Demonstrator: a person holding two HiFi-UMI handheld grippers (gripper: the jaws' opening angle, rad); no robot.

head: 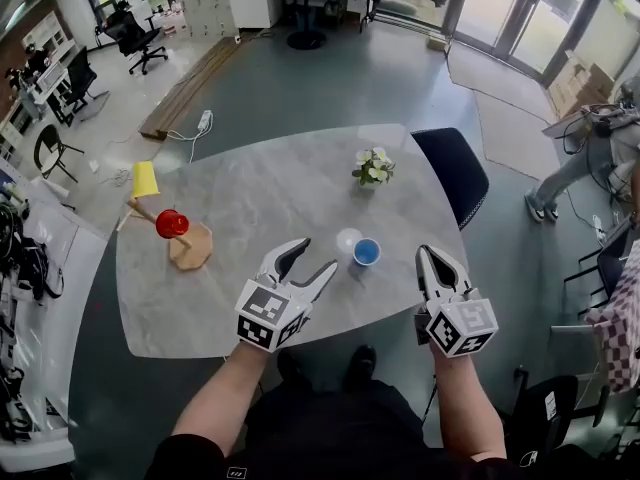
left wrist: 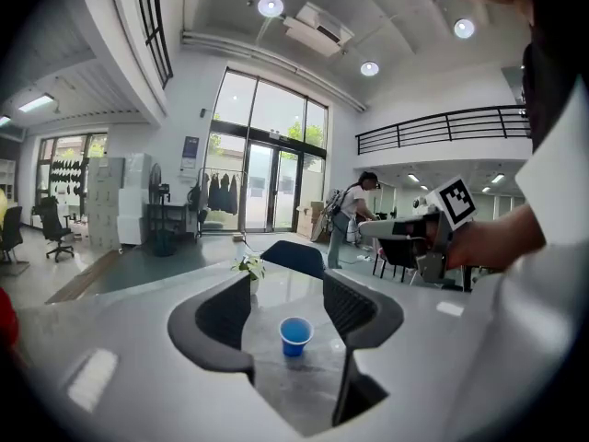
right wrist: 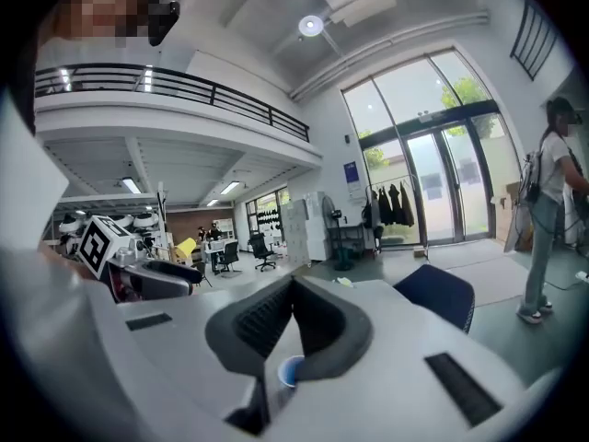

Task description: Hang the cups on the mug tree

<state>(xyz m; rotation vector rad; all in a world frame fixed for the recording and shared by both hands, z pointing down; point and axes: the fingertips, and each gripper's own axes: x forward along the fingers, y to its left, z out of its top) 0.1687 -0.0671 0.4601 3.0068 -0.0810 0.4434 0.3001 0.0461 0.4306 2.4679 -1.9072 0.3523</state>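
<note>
Head view, table: grey marbled tabletop (head: 270,193) fills the middle of the frame.
Head view, mug tree: wooden mug tree (head: 188,245) at the table's left edge, its stem leaning to the upper left.
Head view, cups: three counted for sure. A red cup (head: 172,224) and a yellow cup (head: 145,179) hang on the tree. A blue cup (head: 367,252) stands upright at centre and looks empty.
Head view, other: one pale round thing (head: 348,240) touches the blue cup's left side, kind unclear. One small pot of white flowers (head: 372,169) sits above it. One dark chair (head: 455,173) is at the right edge of the table.
Head view, grippers: left gripper (head: 315,258) is left of the blue cup, clear of it. Right gripper (head: 431,255) is to its right.
Left gripper view: jaws of the left gripper (left wrist: 287,288) stand apart with nothing gripped. The blue cup (left wrist: 295,335) is framed between them on the table, untouched. The flowers (left wrist: 248,266) are behind it.
Right gripper view: jaws of the right gripper (right wrist: 293,288) are pressed together and hold nothing. The blue cup (right wrist: 289,372) peeks out below them.
</note>
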